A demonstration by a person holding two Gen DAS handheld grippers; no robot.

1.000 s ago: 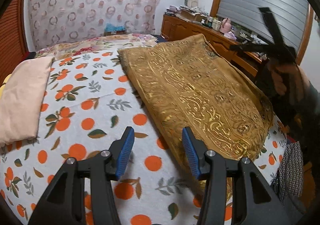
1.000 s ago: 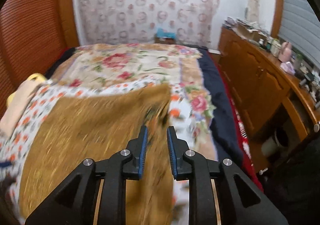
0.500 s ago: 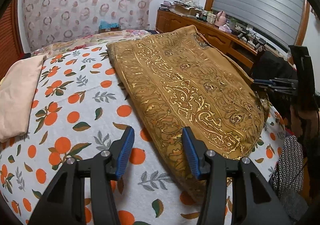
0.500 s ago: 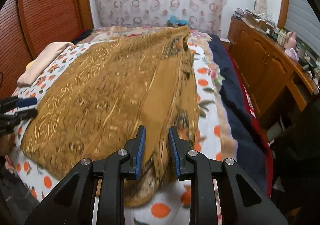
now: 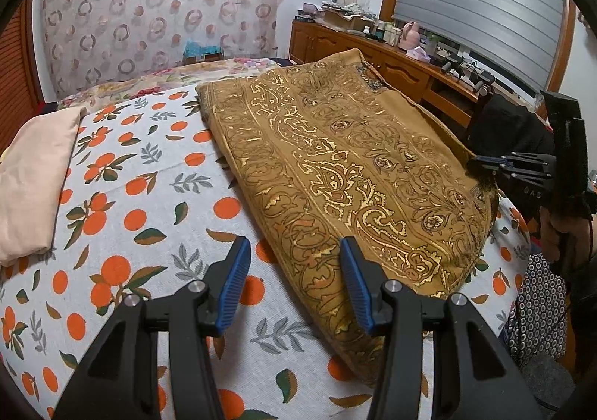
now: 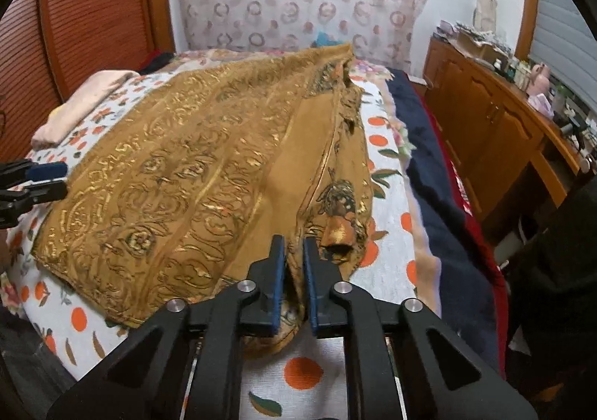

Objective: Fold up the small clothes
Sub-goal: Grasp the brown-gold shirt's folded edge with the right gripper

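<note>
A mustard-gold patterned garment (image 5: pixel 335 166) lies spread on the orange-print bed sheet (image 5: pixel 141 196). My left gripper (image 5: pixel 294 278) is open and empty, just above the sheet at the garment's near-left edge. My right gripper (image 6: pixel 294 270) is shut on the garment's (image 6: pixel 194 166) near-right edge, with cloth pinched between its blue pads. From the left wrist view the right gripper (image 5: pixel 481 164) shows at the garment's right edge. The left gripper (image 6: pixel 44 177) shows at the far left in the right wrist view.
A folded pink cloth (image 5: pixel 30 188) lies at the sheet's left side. A wooden dresser (image 6: pixel 496 129) with clutter runs along the right wall. A floral quilt (image 5: pixel 156 80) and a navy blanket (image 6: pixel 433 174) cover the bed beyond and beside the sheet.
The right gripper pulled the garment's edge toward the near bed edge and lowered it, so the cloth now lies flatter. The left gripper stayed open and shifted closer to the garment.
</note>
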